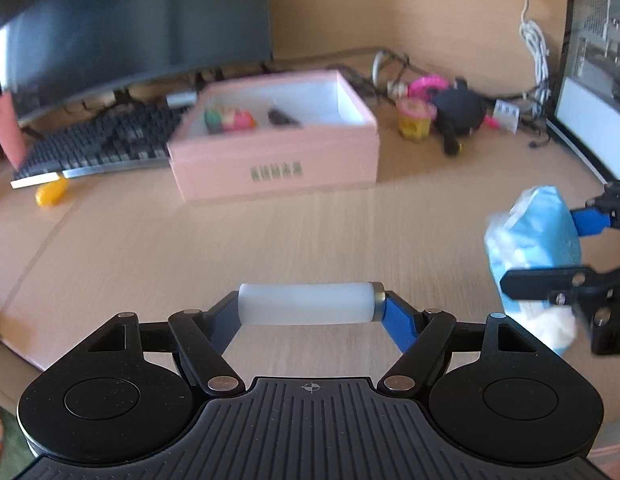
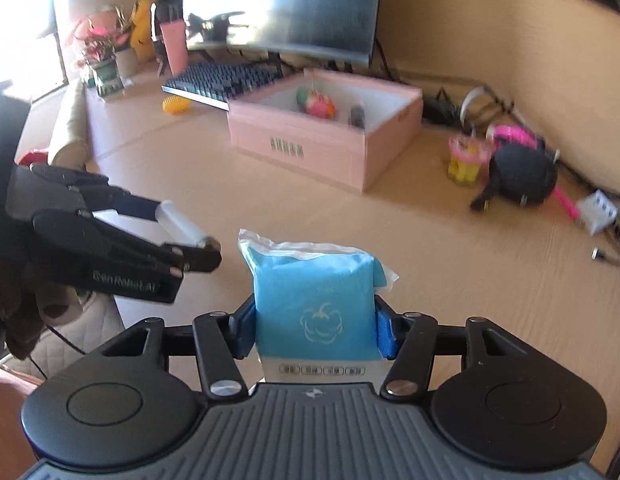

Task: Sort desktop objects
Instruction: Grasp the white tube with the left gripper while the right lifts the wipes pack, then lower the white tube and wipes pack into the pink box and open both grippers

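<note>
**Both grippers loaded above the desk**

A frosted white tube (image 1: pixel 308 304) is clamped end to end in the left gripper (image 1: pixel 310 312). A blue tissue pack (image 2: pixel 313 308) is pinched by the right gripper (image 2: pixel 314 322). Further back, the pink box (image 1: pixel 278 160) is seen on the desk (image 1: pixel 270 240), a colourful toy (image 1: pixel 230 119) inside.

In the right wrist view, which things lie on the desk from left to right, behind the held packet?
Yellow ball → keyboard → pink box → yellow and pink toy → black bag → white adapter.
</note>
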